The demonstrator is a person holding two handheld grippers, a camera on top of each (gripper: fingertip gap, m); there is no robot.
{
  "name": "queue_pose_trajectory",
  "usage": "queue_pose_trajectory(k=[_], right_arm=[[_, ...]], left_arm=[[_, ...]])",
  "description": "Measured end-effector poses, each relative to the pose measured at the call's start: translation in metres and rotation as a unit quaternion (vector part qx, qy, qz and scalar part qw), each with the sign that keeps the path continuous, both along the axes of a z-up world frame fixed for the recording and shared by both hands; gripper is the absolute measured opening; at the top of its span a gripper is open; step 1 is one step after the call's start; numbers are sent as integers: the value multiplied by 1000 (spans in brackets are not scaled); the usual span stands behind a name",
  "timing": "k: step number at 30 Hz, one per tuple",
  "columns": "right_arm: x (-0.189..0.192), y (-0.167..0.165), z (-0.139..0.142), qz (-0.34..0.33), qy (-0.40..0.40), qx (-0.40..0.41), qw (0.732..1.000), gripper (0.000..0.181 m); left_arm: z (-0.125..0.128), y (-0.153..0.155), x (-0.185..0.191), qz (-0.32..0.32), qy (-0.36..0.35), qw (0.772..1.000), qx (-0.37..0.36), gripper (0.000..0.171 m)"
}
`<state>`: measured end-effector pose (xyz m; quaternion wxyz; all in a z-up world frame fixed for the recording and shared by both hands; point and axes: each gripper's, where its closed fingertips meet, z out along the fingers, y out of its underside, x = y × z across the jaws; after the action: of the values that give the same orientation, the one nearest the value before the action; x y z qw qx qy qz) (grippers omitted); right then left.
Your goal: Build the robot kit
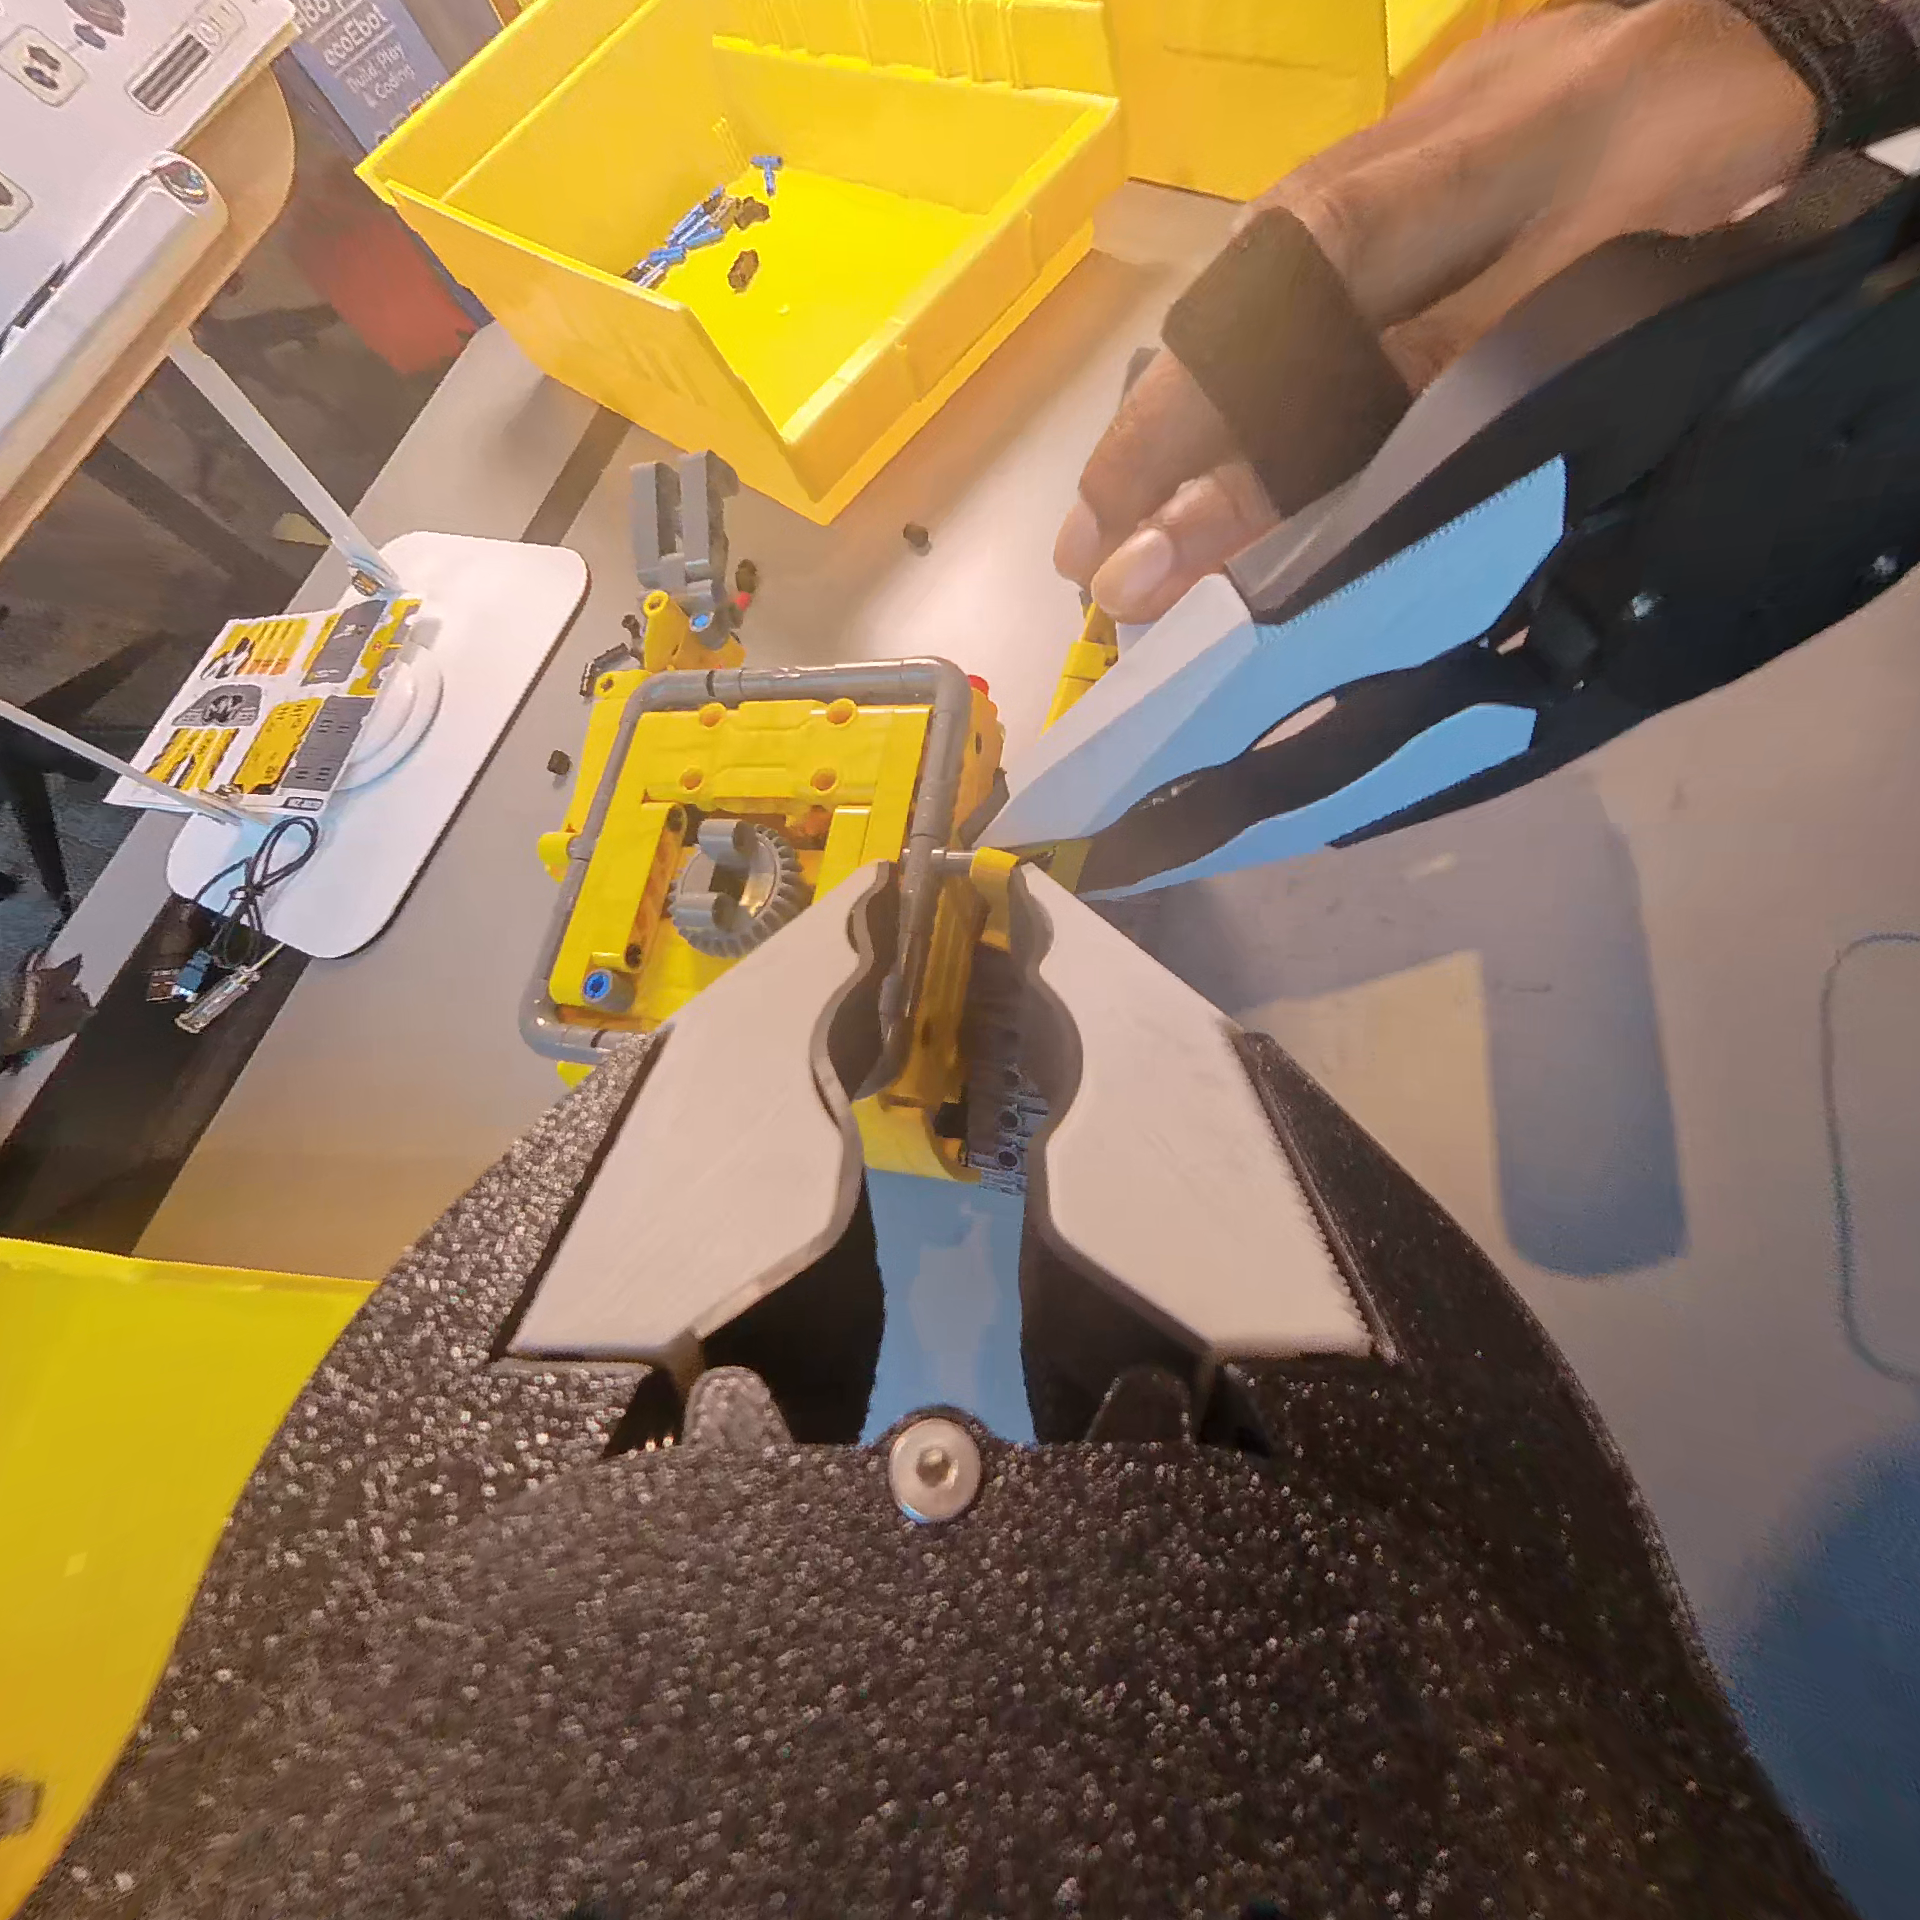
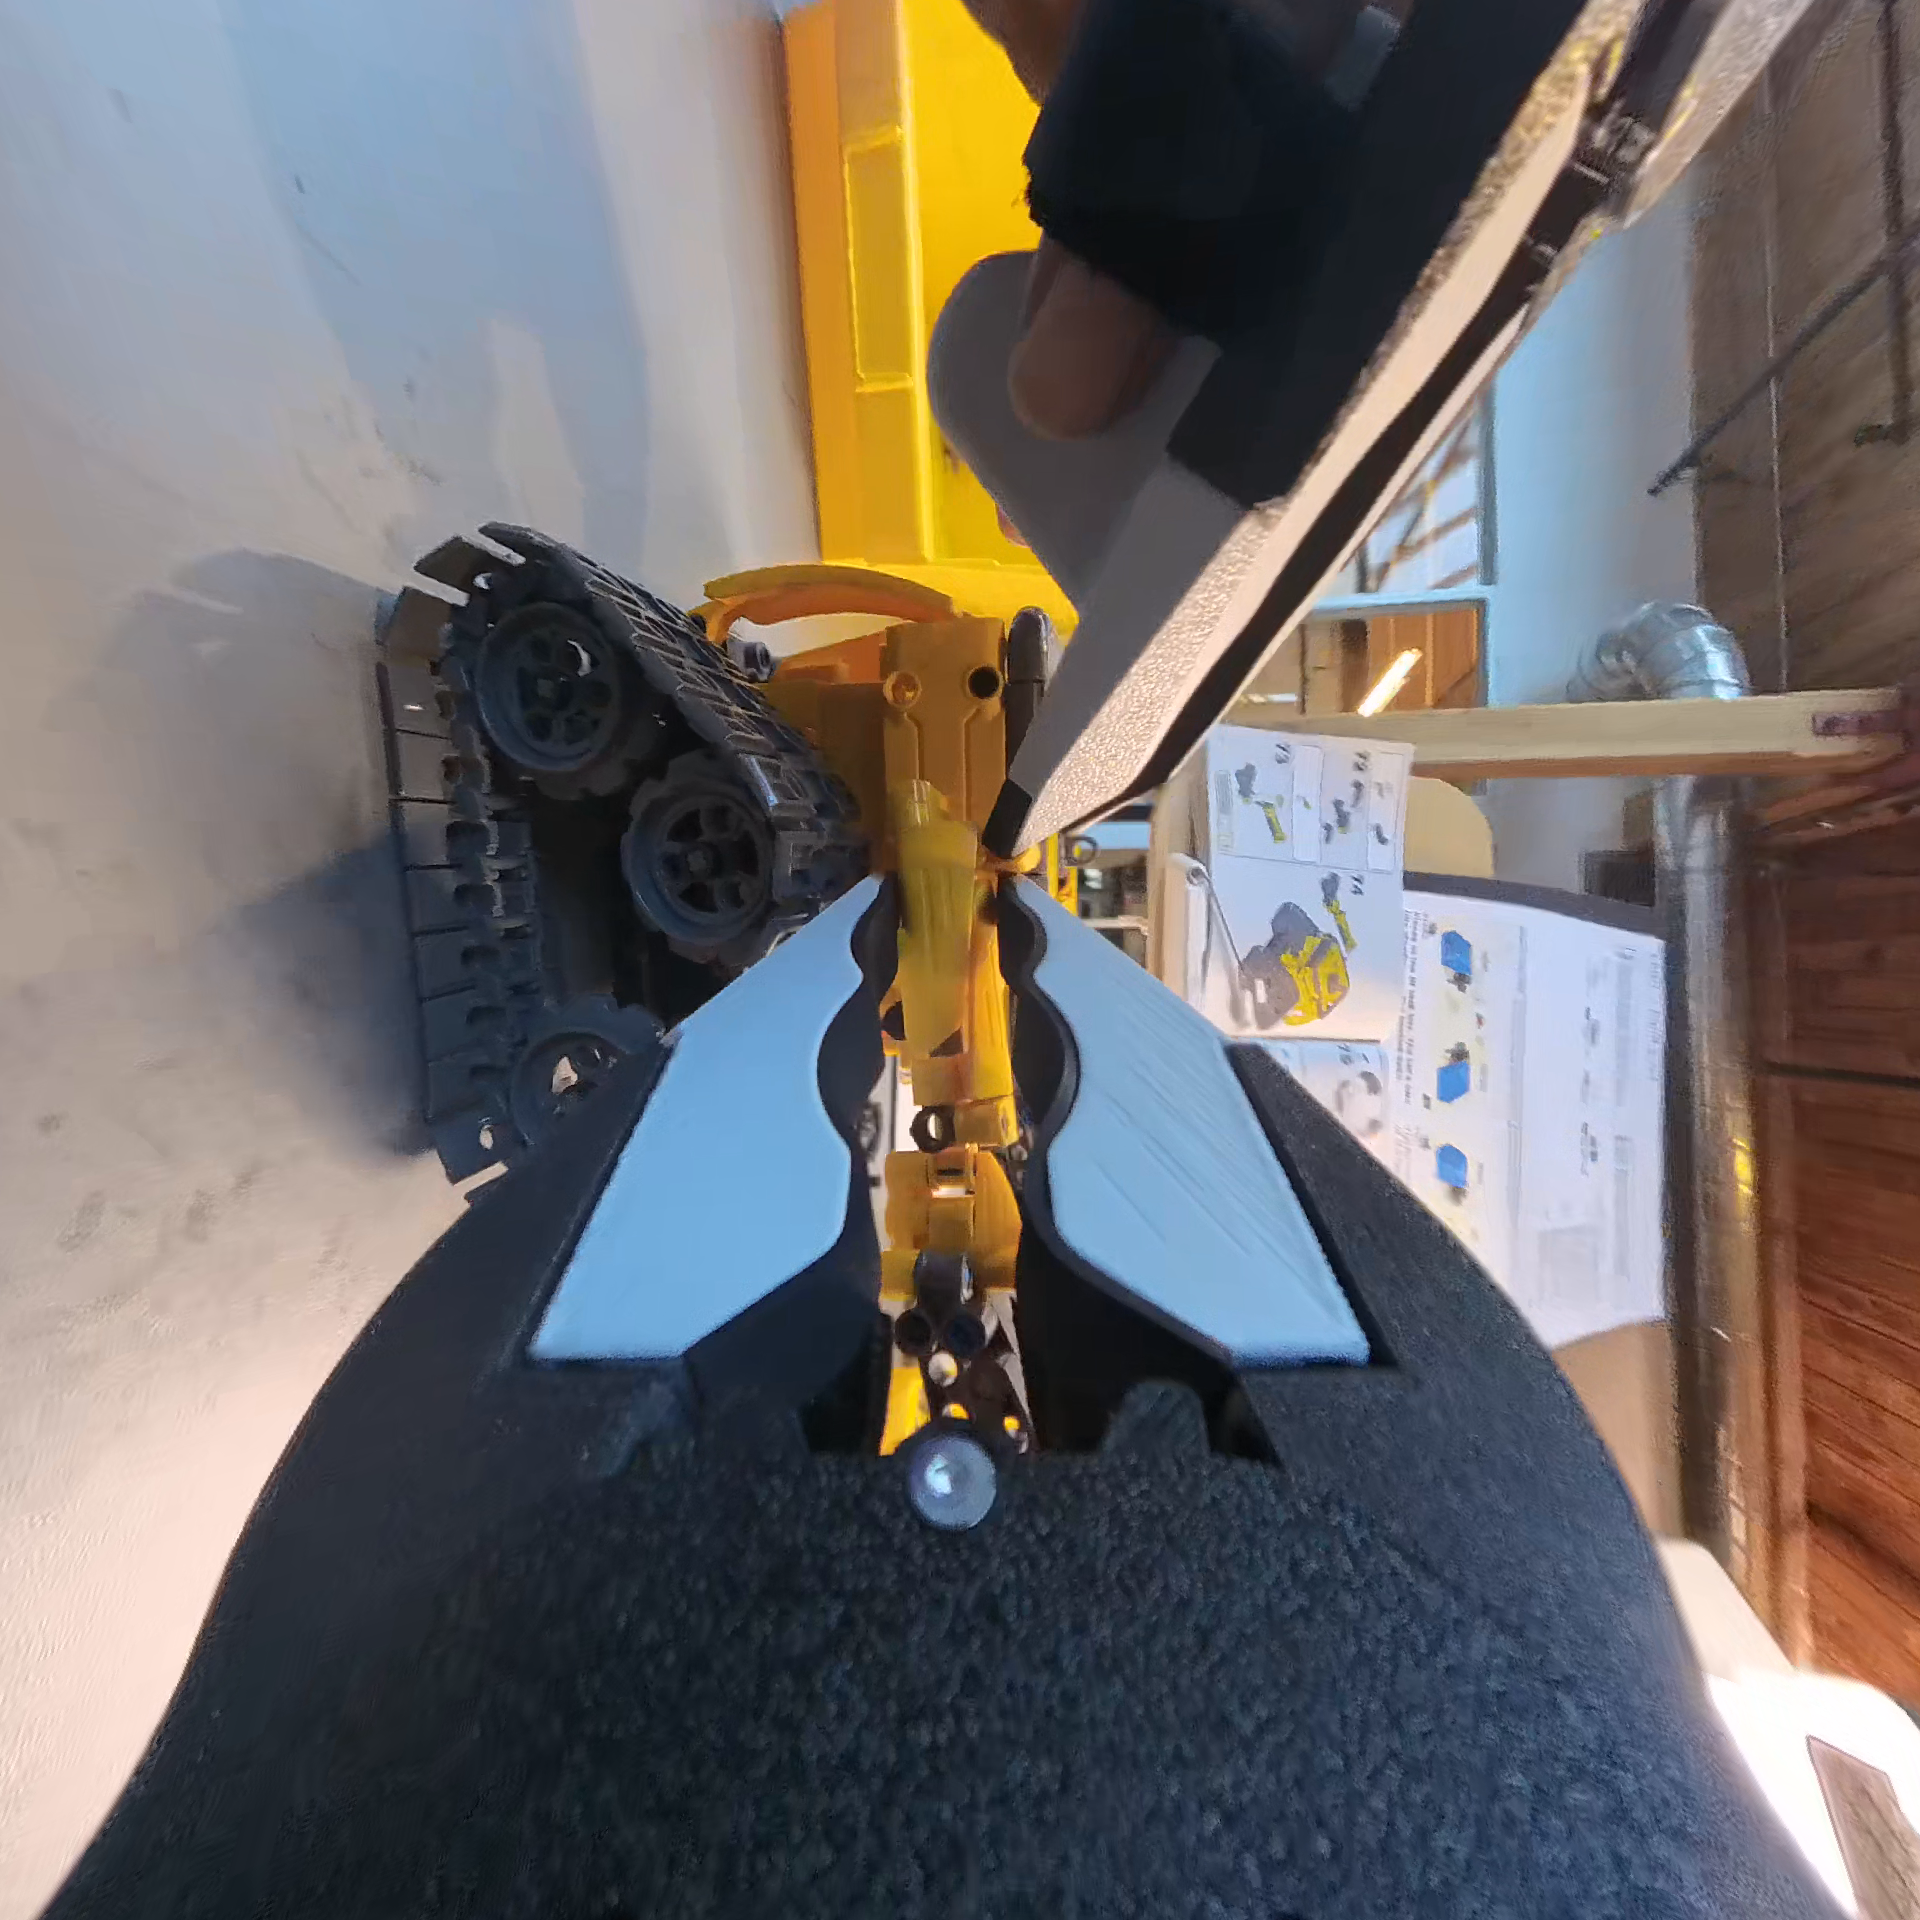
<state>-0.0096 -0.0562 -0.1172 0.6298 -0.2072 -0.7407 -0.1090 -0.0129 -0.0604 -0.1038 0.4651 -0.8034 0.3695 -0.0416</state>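
Note:
A yellow toy-brick tracked vehicle (image 1: 769, 748) with a grey rail frame and a grey gear lies on the grey table. My left gripper (image 1: 951, 883) is shut on its near side, clamping the grey rail and a yellow panel. My right gripper (image 1: 1039, 831), held by a hand (image 1: 1403, 260), comes in from the right, with its tips at a small yellow piece beside the left fingertips. In the right wrist view my right gripper (image 2: 940, 888) is shut on a narrow yellow part of the vehicle. The black tracks and wheels (image 2: 540, 790) are on the left. The left gripper's tip (image 2: 1023, 810) touches just above.
An open yellow bin (image 1: 831, 260) with small blue and black parts stands behind the vehicle. A grey and yellow sub-assembly (image 1: 686, 530) and loose black pins (image 1: 914, 535) lie near it. A sticker sheet (image 1: 281, 707), white pad (image 1: 457, 623) and cable (image 1: 249, 894) lie left. Instruction pages (image 2: 1309, 883) stand behind.

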Motion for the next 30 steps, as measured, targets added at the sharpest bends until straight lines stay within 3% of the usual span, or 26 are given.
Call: queue_pose_trajectory(k=[6, 9, 13, 16, 20, 26, 30], right_arm=[[2, 1, 0, 57, -76, -101, 990, 17], [1, 6, -2, 73, -99, -76, 990, 17], [-1, 6, -2, 99, -95, -119, 983, 16], [-3, 9, -2, 91, -90, -84, 988, 16], [-6, 9, -1, 86, -84, -58, 991, 16], [-7, 9, -1, 88, -86, -39, 992, 16], [-9, 9, -2, 89, -89, -37, 991, 16]], left_arm=[[1, 3, 2, 4, -18, 1000, -17, 18], [1, 6, 2, 14, -14, 1000, -17, 19], [2, 8, 2, 14, -21, 999, -32, 19], [3, 9, 0, 10, 16, 999, -31, 18], [6, 15, -4, 2, 77, 997, -25, 34], [2, 18, -5, -55, 90, 987, -118, 44], [-2, 16, -5, -85, 94, 971, -204, 39]])
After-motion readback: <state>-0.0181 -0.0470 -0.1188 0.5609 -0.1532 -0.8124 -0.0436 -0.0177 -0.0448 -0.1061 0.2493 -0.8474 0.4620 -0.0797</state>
